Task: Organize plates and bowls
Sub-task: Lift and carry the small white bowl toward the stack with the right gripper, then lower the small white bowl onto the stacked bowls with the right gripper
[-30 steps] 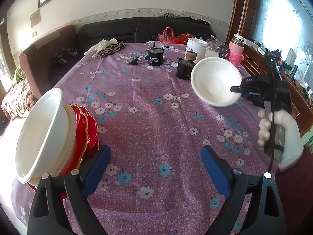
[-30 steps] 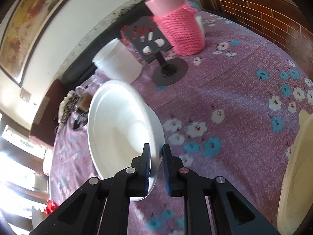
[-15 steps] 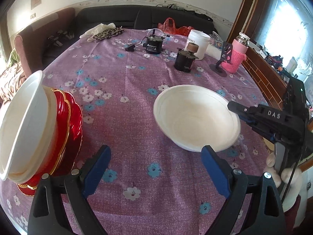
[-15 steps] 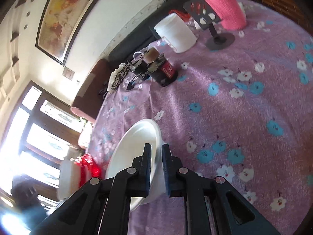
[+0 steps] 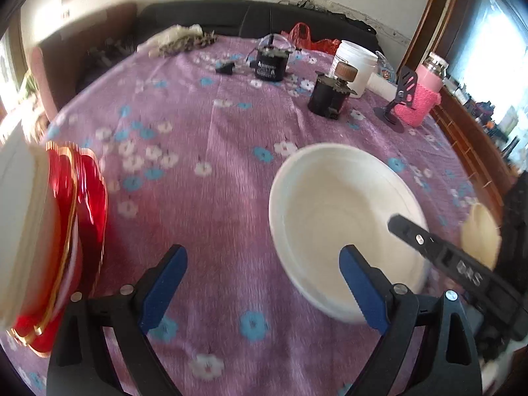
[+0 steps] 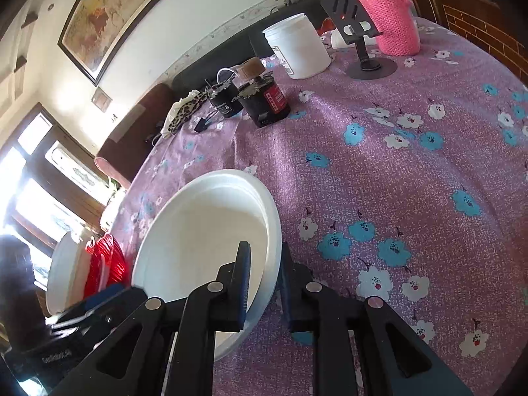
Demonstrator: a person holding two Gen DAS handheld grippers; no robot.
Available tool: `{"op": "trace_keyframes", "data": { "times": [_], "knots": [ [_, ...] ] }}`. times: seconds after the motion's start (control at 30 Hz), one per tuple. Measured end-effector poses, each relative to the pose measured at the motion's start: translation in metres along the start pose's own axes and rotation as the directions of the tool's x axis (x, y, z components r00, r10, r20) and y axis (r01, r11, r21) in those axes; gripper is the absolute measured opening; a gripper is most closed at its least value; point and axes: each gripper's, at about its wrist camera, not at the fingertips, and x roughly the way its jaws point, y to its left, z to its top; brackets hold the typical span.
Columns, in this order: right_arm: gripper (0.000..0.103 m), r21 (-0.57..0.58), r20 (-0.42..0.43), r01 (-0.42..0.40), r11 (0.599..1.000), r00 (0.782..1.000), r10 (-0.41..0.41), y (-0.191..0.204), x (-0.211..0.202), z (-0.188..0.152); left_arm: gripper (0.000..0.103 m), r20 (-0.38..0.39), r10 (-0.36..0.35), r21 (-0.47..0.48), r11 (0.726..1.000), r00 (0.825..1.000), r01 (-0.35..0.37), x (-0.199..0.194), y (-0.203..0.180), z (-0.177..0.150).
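Note:
A white bowl (image 5: pixel 340 217) (image 6: pixel 204 231) sits upright on the purple flowered tablecloth (image 5: pixel 211 178). My right gripper (image 6: pixel 264 254) straddles its near rim; the jaws are opening, and a gap shows between the inner pad and the bowl wall. In the left wrist view one of its fingers (image 5: pixel 415 237) reaches over the bowl. My left gripper (image 5: pixel 264 270) hangs open just left of the bowl, holding nothing. At the table's left edge stands a stack of red gold-rimmed plates (image 5: pixel 82 231) (image 6: pixel 105 264) with a white bowl (image 5: pixel 19 217) on top.
A cream dish (image 5: pixel 480 234) lies right of the white bowl. Farther back stand a black cork-topped jar (image 5: pixel 330 95), a black device (image 5: pixel 270 62), a white tub (image 5: pixel 354 62), a phone stand (image 5: pixel 399 99) and a pink-sleeved bottle (image 5: pixel 425 99). A dark sofa (image 5: pixel 231 19) lies behind the table.
The white bowl, held up and tilted a second ago, has come down flat onto the cloth. The right jaws have parted from its rim. My left gripper has dropped closer to the table.

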Motion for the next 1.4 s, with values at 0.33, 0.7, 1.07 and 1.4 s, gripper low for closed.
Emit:
{"op": "trace_keyframes", "data": {
  "times": [0.33,0.7,1.07,1.4],
  "knots": [
    [0.020,-0.019,-0.015,0.019,1.000,1.000,-0.019,0.003,0.003,-0.003,0.093,-0.143,-0.087,-0.061,0.995,0.986,0.079,0.042,-0.013,0.004],
    [0.020,-0.093,0.016,0.075,0.993,0.997,-0.074,0.016,0.003,-0.008,0.019,-0.127,-0.084,-0.062,0.995,0.988,0.077,0.040,-0.015,0.001],
    [0.016,-0.214,0.155,0.079,0.974,0.987,-0.046,0.055,-0.027,-0.022,0.019,-0.013,-0.087,-0.109,0.990,0.996,0.085,-0.017,-0.001,0.000],
    [0.018,-0.278,0.245,0.055,0.959,0.969,0.016,0.136,-0.075,-0.032,0.023,0.199,-0.085,-0.131,0.985,0.976,0.112,-0.105,0.036,-0.002]
  ]
}}
